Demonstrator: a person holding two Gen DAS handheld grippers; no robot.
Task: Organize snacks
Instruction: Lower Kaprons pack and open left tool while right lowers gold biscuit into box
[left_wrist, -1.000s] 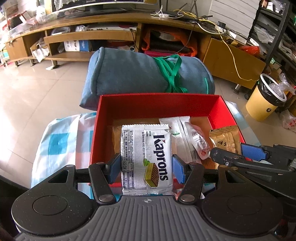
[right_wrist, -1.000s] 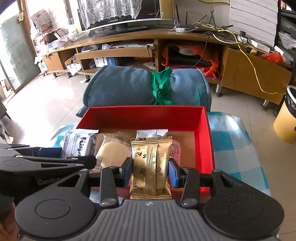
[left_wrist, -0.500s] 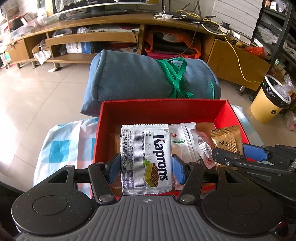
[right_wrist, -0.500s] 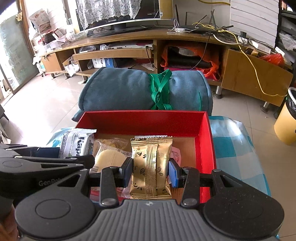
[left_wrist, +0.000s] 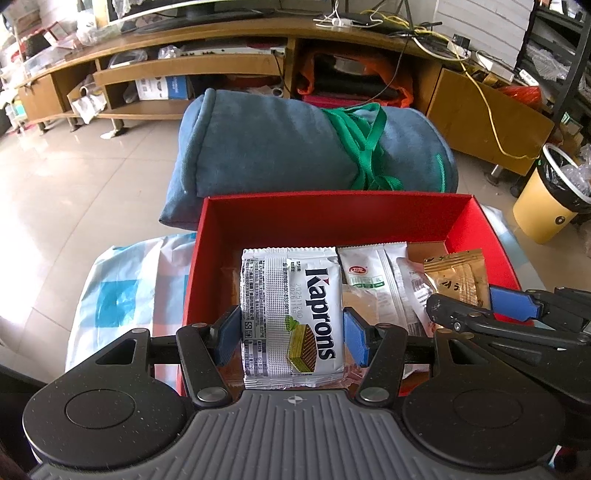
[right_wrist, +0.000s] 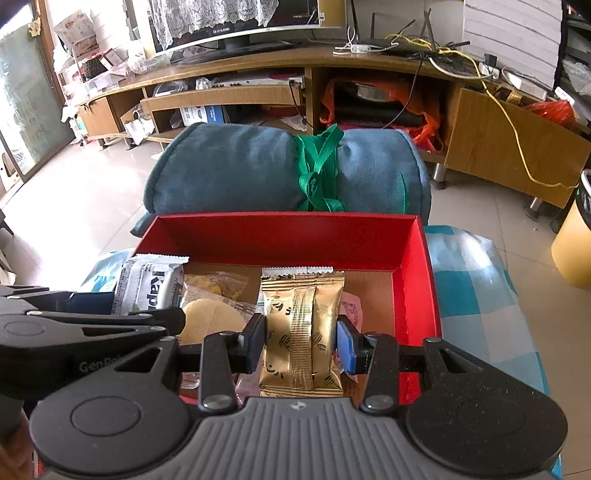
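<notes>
From the left wrist view, the left gripper (left_wrist: 290, 334) pinched a white Kaprons wafer packet (left_wrist: 291, 317) by its sides, over the near left part of the red box (left_wrist: 332, 218). A gold snack packet (left_wrist: 458, 277) stood to the right, beside the right gripper (left_wrist: 480, 306).

From the right wrist view, the right gripper (right_wrist: 301, 343) clamped the gold snack packet (right_wrist: 301, 332) over the box's (right_wrist: 280, 236) near right part. A rolled blue blanket (right_wrist: 240, 173) lay beyond the far wall.

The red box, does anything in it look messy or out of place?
Nothing damaged or spilled. The loose packets in the red box lie overlapping, not in rows; the Kaprons wafer pack and gold snack packet are held in the grippers.
</notes>
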